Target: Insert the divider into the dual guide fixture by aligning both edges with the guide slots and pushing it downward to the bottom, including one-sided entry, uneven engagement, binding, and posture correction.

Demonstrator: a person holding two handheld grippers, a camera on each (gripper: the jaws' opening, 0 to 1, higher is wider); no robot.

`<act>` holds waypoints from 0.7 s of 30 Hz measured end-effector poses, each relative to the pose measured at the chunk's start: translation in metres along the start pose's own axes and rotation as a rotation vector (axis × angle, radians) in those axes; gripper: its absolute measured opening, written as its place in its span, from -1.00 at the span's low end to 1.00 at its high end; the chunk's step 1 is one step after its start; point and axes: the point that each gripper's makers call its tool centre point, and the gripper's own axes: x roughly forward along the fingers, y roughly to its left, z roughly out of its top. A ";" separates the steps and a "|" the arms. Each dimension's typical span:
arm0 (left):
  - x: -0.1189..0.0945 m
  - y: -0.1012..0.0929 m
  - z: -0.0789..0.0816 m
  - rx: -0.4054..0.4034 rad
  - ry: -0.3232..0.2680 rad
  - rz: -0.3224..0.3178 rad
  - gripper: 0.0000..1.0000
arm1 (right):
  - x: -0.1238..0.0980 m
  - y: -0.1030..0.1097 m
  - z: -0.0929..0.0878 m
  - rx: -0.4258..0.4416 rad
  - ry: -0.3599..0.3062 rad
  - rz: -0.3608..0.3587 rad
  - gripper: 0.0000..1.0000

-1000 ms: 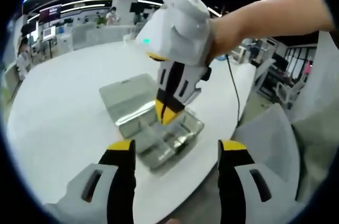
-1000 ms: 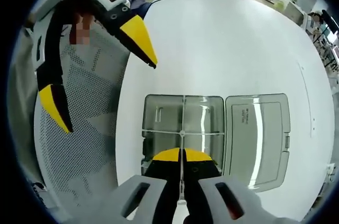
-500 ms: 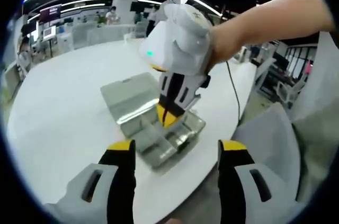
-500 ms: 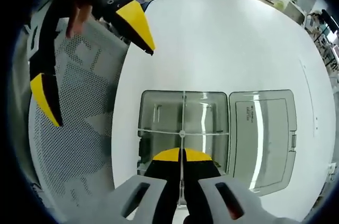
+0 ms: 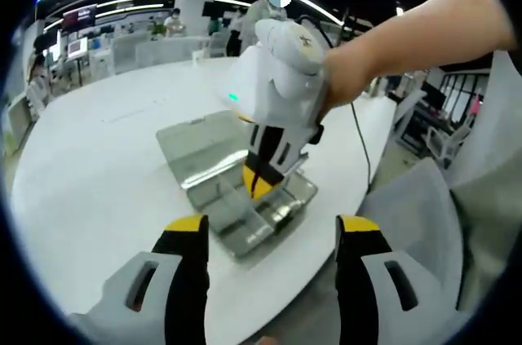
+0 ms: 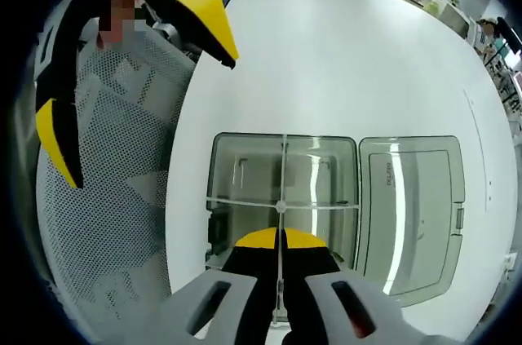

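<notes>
Glossy clear plastic fixture (image 6: 281, 190), smooth matt white table (image 6: 342, 68)

The right gripper view looks steeply down, close over the clear box (image 6: 281, 190); the left gripper view faces it across the table (image 5: 90, 165) from farther back.

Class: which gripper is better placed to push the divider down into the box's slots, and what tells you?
Right. The right gripper is shut on the clear divider, directly above the open box. The left gripper hangs open, off the table's edge.
</notes>
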 end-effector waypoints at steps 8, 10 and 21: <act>0.000 0.000 -0.001 -0.005 0.001 0.000 0.22 | 0.000 0.000 -0.001 0.006 -0.006 -0.001 -1.00; 0.001 -0.001 -0.001 -0.004 0.002 -0.002 0.22 | 0.000 0.000 -0.001 0.011 -0.007 -0.002 -1.00; 0.001 -0.001 0.000 0.000 0.001 0.000 0.22 | 0.001 0.001 0.000 -0.007 0.001 -0.016 -1.00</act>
